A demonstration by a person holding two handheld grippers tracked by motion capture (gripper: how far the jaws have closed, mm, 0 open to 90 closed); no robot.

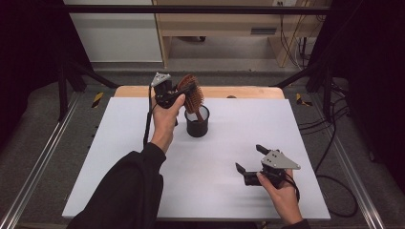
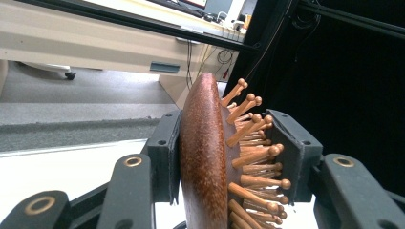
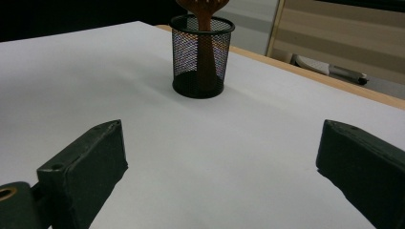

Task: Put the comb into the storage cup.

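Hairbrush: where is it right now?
The hairbrush is at the far middle of the table in the high view, its head clamped in the left gripper and its handle down inside the black mesh cup.

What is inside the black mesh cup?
The handle of the wooden hairbrush stands inside the mesh cup; the left gripper clamps the brush head above the rim. Through the mesh nothing else shows, but the cup's bottom is too dark to tell.
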